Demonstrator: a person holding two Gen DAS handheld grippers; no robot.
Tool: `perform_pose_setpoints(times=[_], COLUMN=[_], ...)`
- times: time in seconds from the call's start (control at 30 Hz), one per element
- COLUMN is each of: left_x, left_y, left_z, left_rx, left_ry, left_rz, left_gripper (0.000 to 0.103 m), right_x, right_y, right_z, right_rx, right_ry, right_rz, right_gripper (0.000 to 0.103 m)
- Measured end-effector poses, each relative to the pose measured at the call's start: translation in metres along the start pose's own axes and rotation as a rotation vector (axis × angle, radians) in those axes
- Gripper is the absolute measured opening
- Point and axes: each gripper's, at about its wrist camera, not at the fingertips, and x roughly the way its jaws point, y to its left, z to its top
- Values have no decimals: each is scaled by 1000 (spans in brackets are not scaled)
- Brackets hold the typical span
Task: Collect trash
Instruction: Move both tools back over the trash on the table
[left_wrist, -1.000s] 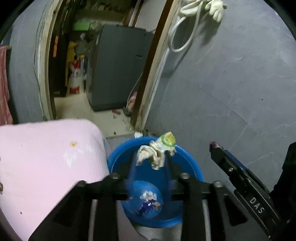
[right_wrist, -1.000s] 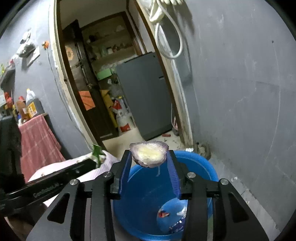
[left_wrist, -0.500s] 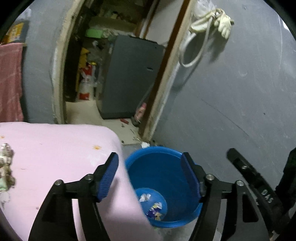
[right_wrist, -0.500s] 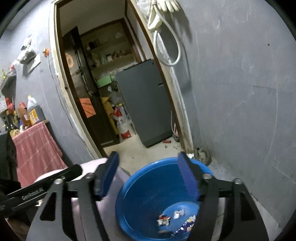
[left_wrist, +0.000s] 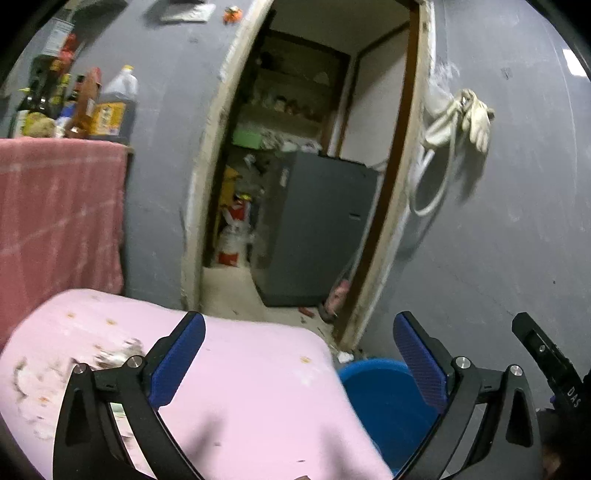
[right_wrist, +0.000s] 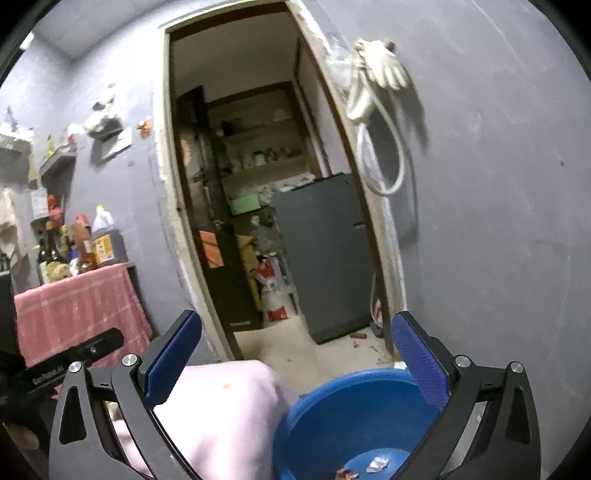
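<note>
Trash (right_wrist: 375, 463), small crumpled scraps of wrapper in white and red, lies on the bottom of a round blue plastic tub (right_wrist: 354, 406) that stands on the floor just beside the bench. More scraps (left_wrist: 110, 356), pale and ragged, lie blurred on the bench (left_wrist: 258, 387) at its left part, behind the left tongs' left finger. The bench is covered with a soft pink cloth dotted with small orange marks, and its near corner is rounded.

The left tongs (left_wrist: 299, 358) are spreading wide, nothing between the ribbed blue pads (left_wrist: 177, 363); they hang over the bench edge, with the tub's smooth rim below the right finger. The right tongs (right_wrist: 297, 356) are likewise spreading, empty, their black angular arms framing the tub and the pink corner. Each tongs' black body shows at the edge of the other's view.

Behind, a matte grey wall (right_wrist: 498, 221) has a doorway (right_wrist: 258, 184) with a chipped pale frame. Through it stands a flat-sided grey fridge (right_wrist: 321, 258). A white hose loop (right_wrist: 384, 162) and a limp pale glove (right_wrist: 384, 70) hang from a nail on the wall. At the left, a pink checked towel (left_wrist: 55, 214) drapes over a shelf that carries bottles (left_wrist: 92, 107).
</note>
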Motion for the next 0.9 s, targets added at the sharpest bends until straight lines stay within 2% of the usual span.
perform_pose_setpoints(times=[0.2,0.4,0.67,0.9], left_x=[-28,-51,-75,-85], left_y=[20,48,93,131], left_z=[11,15,10,-5], left_rx=[19,20,18,38], left_ry=[-60,-72,-76,-47], left_rz=[52,101,193,254], left_gripper=[100,100,100,100], right_x=[-4,-6,4,14], right_y=[43,83,128,154], right_z=[9,9,-1,-20], right_rx=[-66,-106,-116,-126], right_ry=[-47,-75,-51,-24], right_rz=[64,133,222,320], right_gripper=[103,103,103,103])
